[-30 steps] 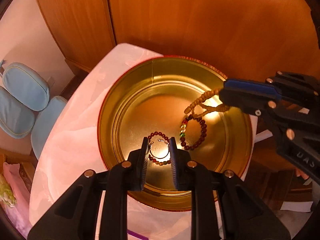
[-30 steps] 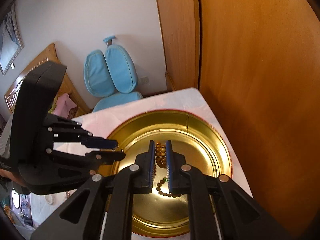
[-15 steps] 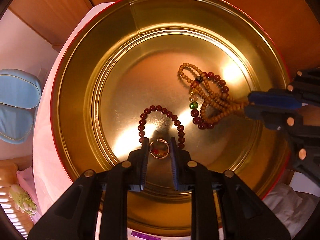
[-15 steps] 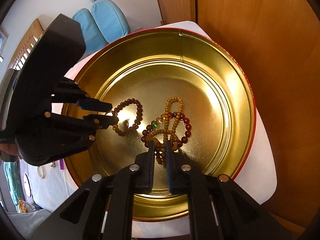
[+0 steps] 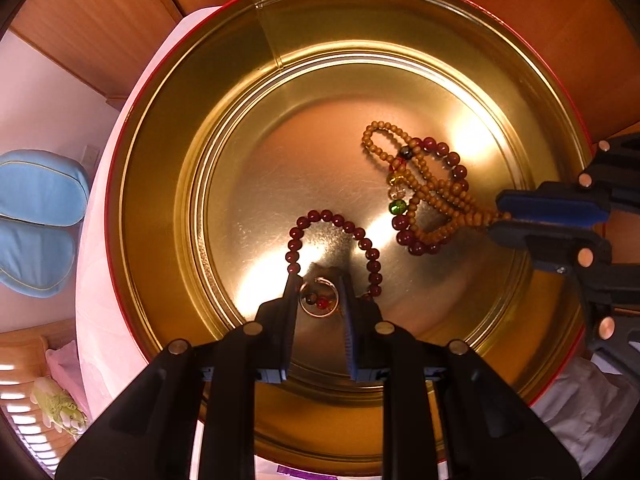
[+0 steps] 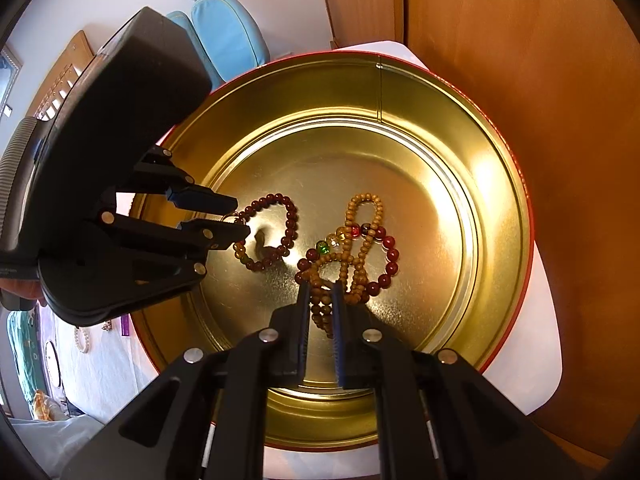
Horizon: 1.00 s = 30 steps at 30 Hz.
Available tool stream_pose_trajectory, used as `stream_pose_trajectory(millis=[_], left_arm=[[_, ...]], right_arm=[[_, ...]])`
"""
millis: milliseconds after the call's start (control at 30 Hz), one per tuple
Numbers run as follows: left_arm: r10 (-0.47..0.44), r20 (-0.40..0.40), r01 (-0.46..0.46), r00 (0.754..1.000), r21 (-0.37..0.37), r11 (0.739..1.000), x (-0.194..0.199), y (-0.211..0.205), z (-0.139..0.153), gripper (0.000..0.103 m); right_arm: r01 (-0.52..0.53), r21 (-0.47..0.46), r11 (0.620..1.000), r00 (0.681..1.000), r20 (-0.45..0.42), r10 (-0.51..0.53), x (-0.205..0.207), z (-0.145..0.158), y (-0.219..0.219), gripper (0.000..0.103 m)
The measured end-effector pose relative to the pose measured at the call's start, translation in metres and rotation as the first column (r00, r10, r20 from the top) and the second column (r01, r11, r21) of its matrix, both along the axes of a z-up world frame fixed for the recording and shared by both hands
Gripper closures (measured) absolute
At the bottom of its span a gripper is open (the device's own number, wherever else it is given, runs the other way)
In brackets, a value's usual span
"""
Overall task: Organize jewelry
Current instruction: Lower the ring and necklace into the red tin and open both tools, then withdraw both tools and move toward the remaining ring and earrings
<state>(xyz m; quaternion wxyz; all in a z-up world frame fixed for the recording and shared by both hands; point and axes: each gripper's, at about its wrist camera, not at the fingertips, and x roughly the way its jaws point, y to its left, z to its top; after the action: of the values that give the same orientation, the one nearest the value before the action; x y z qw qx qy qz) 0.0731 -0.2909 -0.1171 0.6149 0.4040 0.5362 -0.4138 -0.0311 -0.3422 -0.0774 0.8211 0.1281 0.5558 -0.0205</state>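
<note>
A round gold tin [image 5: 168, 184] with a red outside stands on a white table; it also shows in the right wrist view [image 6: 500, 216]. My left gripper [image 5: 320, 280] is shut on a dark red bead bracelet [image 5: 360, 236] with a metal ring [image 5: 319, 300] and holds it low over the tin floor. My right gripper [image 6: 320, 288] is shut on a tan wooden bead string [image 6: 360, 248], which lies tangled with a second red bracelet [image 6: 390, 256] carrying a green bead [image 6: 321, 246]. The red bracelet also shows in the right wrist view [image 6: 290, 220].
Wooden cabinet doors [image 6: 520, 80] stand right behind the tin. A blue chair [image 5: 36, 220] is off the table's left side. A pearl bracelet [image 6: 82, 340] and a purple item [image 6: 125, 325] lie on the table left of the tin.
Both grippers have dropped from above the tin down into it, carrying their bead strings. The strings now rest largely on the tin floor.
</note>
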Motion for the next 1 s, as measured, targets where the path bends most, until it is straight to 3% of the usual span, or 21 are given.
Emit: stream_pose_trajectory(millis=[200,233,267,300,333,367,400,1000], left_arm=[[-0.015,0.033,0.016,0.999,-0.005,1.000,-0.004,0.000,0.001,0.081],[-0.030,0.065,0.030,0.997,-0.001,1.000,-0.002,0.001,0.006,0.077],[-0.044,0.114,0.043,0.993,0.011,0.999,-0.005,-0.001,0.007,0.052],[-0.055,0.166,0.054,0.985,0.016,0.998,-0.008,-0.003,0.009,0.026],[-0.067,0.217,0.067,0.974,0.006,0.998,-0.013,-0.004,0.013,0.022],[-0.078,0.244,0.082,0.967,-0.008,0.997,-0.015,-0.004,0.016,0.022],[-0.081,0.244,0.087,0.966,-0.013,0.996,-0.016,-0.004,0.018,0.022],[-0.054,0.218,0.061,0.974,-0.022,0.998,-0.016,-0.001,0.019,0.022]], right_arm=[[0.007,-0.013,1.000,1.000,0.016,-0.006,-0.002,0.007,0.000,0.091],[0.010,-0.043,0.999,0.999,0.033,-0.008,-0.003,0.011,0.002,0.091],[0.012,-0.084,0.996,0.998,0.055,-0.007,-0.004,0.016,0.004,0.086],[0.019,-0.121,0.992,0.997,0.074,-0.010,-0.006,0.021,0.006,0.061],[0.039,-0.161,0.986,0.994,0.103,-0.022,-0.009,0.028,0.006,0.044],[0.064,-0.193,0.979,0.990,0.138,-0.038,-0.012,0.034,0.007,0.020],[0.082,-0.206,0.975,0.983,0.175,-0.046,-0.016,0.039,0.007,0.016],[0.054,-0.210,0.976,0.983,0.181,-0.016,-0.020,0.036,0.015,0.012]])
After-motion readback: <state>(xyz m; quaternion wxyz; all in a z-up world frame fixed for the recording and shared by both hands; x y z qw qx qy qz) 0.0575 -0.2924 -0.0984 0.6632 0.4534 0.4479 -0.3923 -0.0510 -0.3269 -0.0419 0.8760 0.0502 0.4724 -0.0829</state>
